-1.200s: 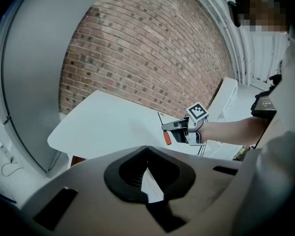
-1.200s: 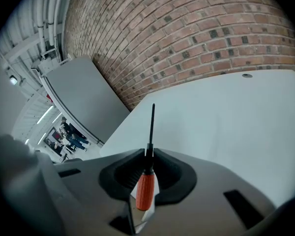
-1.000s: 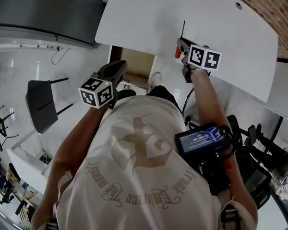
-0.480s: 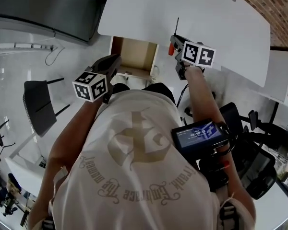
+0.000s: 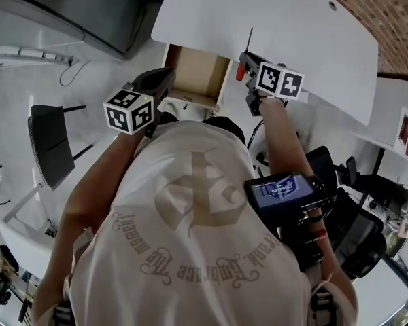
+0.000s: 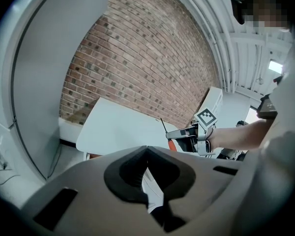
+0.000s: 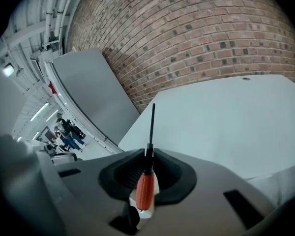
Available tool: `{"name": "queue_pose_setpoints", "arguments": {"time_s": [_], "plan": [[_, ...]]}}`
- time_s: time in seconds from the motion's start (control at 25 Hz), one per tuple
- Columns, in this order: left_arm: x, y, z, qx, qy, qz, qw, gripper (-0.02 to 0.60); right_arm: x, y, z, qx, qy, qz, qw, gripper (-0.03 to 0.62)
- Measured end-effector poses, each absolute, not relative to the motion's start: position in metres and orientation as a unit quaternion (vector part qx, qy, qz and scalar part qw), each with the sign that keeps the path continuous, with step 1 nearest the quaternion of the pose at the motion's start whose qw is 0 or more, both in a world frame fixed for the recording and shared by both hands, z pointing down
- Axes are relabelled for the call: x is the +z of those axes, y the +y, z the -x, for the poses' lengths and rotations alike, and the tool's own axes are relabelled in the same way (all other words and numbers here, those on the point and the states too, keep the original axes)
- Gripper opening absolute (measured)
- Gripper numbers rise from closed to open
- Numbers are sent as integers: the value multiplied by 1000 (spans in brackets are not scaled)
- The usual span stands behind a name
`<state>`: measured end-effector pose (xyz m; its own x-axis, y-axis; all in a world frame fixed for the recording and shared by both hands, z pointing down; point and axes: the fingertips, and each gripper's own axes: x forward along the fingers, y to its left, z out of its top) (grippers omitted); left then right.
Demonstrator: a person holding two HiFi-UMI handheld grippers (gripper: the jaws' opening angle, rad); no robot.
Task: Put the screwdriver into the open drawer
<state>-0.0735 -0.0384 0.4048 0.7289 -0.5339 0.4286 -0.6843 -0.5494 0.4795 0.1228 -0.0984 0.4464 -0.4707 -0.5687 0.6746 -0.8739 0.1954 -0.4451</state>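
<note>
left gripper (image 5: 167, 75): jaws pressed together, tips meeting, nothing pinched. The left gripper view (image 6: 147, 148) shows it clearly.
left gripper place: at the left front corner of the drawer (image 5: 190, 100). Whether it touches the drawer, cannot tell.
right gripper (image 5: 245, 60): clamped on the screwdriver (image 5: 240, 72). In the right gripper view (image 7: 148, 154) the jaw tips pinch it at the black neck, just above the handle.
screwdriver: orange handle sits in the hollow behind the jaw tips. The thin dark shaft (image 7: 152, 124) sticks out past them, pointing away from the person.
screwdriver place: held in the air at the near edge of the table (image 5: 292, 26), just right of the drawer and apart from it. The shaft tip is over the table top.
drawer: pulled out from under the table's near edge, with the brown inside showing.
table: white top, rounded corners, with a brick wall (image 7: 196, 43) behind its far edge.
cross-check: the left gripper view also picks up the right gripper (image 6: 187, 133) with the shaft (image 6: 163, 125) poking up over the table (image 6: 118, 127).
other: black chair (image 5: 49, 145) on the floor to the left. A device with a lit screen (image 5: 280, 190) is strapped to the right forearm.
</note>
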Motion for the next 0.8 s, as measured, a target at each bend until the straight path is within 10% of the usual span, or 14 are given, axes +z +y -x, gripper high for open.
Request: {"name": "queue_pose_setpoints", "arguments": {"time_s": [0.8], "plan": [[447, -37, 142, 127, -340, -869, 337, 20, 495, -75, -22, 441, -747, -448, 214, 67]]}}
